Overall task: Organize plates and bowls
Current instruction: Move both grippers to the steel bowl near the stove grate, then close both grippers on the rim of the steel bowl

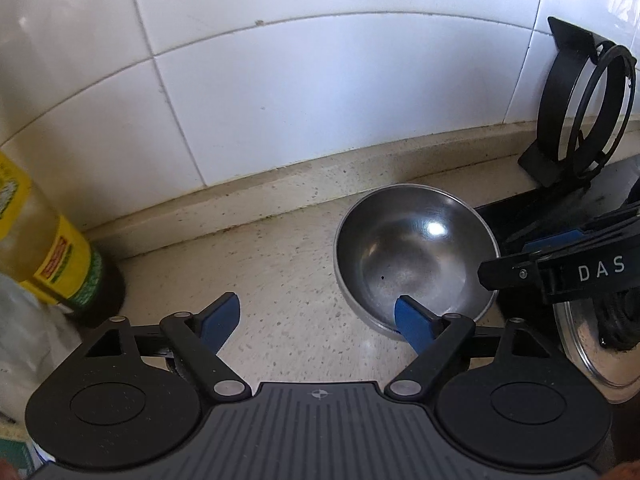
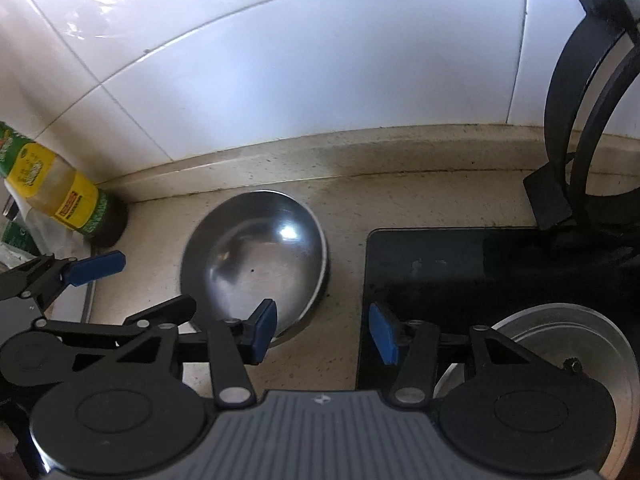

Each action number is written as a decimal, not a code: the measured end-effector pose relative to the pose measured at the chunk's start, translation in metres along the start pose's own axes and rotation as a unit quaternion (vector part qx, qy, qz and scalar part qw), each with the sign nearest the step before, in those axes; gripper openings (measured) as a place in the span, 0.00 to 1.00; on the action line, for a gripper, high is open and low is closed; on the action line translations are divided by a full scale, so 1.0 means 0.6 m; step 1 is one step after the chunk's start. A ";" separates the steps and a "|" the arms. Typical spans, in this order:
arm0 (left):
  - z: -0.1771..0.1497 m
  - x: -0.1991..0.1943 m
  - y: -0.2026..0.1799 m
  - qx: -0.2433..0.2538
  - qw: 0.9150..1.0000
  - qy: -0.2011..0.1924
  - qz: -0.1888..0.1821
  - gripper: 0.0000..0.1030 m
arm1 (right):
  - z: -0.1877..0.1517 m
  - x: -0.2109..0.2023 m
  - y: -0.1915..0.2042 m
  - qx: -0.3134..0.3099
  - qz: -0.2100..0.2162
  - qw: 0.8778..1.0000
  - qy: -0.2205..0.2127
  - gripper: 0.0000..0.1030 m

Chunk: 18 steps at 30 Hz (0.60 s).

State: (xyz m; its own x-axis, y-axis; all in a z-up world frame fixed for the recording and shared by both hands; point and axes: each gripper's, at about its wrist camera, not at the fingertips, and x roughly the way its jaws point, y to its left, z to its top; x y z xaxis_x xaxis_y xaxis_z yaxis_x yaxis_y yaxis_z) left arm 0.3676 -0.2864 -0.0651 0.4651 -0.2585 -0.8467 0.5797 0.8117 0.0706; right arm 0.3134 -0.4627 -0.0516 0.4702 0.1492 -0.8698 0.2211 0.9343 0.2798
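A steel bowl sits upright and empty on the beige counter, close to the tiled wall. My left gripper is open; its right blue pad overlaps the bowl's near rim, and its left pad hangs over bare counter. My right gripper is open too, with only counter between its pads; its left pad is at the bowl's near right rim. A flat round steel plate or lid lies on the black stove top, under the right gripper's right side.
A black glass stove top begins just right of the bowl. A black pan-support ring leans against the wall at its far end. A yellow-labelled oil bottle stands at the left, with bags in front of it.
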 end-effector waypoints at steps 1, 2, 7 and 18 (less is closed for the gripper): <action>0.003 0.004 0.001 0.001 1.000 0.004 -0.003 0.86 | 0.001 0.003 -0.002 0.002 0.000 1.000 0.000 0.69; 0.005 0.008 0.003 0.001 1.000 0.006 -0.005 0.86 | 0.002 0.006 -0.004 0.004 0.001 1.000 0.001 0.70; 0.015 0.018 0.004 0.008 1.000 0.011 -0.006 0.86 | 0.007 0.018 -0.010 0.015 0.013 1.000 0.003 0.70; 0.021 0.049 -0.003 0.027 0.999 0.022 -0.004 0.86 | 0.015 0.049 -0.005 0.010 0.012 1.000 0.015 0.70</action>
State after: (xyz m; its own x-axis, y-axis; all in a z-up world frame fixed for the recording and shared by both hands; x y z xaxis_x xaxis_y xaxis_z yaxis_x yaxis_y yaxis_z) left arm 0.3889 -0.3022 -0.0834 0.4308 -0.2415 -0.8696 0.6192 0.7800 0.0901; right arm 0.3341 -0.4642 -0.0745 0.4497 0.1805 -0.8747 0.2271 0.9241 0.3074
